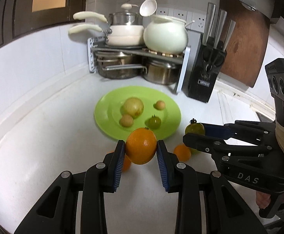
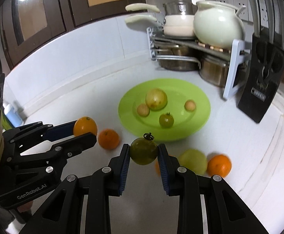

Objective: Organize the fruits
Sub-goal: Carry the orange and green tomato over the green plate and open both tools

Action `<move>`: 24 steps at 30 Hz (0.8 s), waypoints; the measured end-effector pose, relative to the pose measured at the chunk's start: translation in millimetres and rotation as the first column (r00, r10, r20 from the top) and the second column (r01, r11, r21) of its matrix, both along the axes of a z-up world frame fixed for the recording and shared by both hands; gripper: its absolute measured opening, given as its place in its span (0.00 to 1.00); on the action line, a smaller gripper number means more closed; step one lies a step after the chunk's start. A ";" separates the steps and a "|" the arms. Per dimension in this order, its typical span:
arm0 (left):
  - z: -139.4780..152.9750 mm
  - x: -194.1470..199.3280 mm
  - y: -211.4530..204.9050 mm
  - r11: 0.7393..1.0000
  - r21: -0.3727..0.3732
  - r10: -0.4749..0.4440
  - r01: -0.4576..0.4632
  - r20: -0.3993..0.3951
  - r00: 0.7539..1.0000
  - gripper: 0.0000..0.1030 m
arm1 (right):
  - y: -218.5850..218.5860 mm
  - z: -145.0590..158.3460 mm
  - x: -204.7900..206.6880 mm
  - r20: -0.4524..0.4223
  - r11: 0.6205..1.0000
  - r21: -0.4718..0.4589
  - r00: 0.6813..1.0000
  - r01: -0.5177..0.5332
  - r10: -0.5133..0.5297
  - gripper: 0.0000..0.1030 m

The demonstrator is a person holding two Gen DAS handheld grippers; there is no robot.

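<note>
The left gripper [image 1: 141, 150] clamps a round orange fruit [image 1: 141, 148] by its sides, just short of the flat lime-green plastic plate [image 1: 103, 115] at 12 o'clock, likely to add it there. The plate holds 4 fruits: 1 large pale yellow-green one [image 1: 133, 107], 2 small tan ones and 1 small green tomato [image 1: 153, 122]. The right gripper [image 2: 144, 151] pinches a dark green stemmed tomato [image 2: 143, 151]; 3 loose fruits lie on the white counter [image 2: 64, 89] from 10 to 3 o'clock.

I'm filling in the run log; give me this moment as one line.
left claw: shut on round orange | right claw: shut on green tomato | round green plate: four fruits
</note>
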State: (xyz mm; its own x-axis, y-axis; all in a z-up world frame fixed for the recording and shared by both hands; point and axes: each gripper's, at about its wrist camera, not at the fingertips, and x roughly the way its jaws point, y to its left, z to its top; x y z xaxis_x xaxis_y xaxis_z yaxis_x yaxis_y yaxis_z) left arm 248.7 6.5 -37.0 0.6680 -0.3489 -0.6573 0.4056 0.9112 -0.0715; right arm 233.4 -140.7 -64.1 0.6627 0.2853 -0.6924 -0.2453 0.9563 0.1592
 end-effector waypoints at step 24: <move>24.5 115.4 -31.0 0.999 0.025 -0.033 0.034 -0.042 0.999 0.32 | -27.9 38.9 120.9 0.006 0.999 -0.022 0.999 -0.035 0.035 0.29</move>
State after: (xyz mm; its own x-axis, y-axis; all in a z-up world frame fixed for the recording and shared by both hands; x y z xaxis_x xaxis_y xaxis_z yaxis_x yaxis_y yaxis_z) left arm 364.1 -24.5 -12.5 0.6283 -0.3531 -0.6932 0.4334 0.8989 -0.0651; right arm 354.3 -168.6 -25.2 0.6569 0.2934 -0.6946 -0.2797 0.9503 0.1369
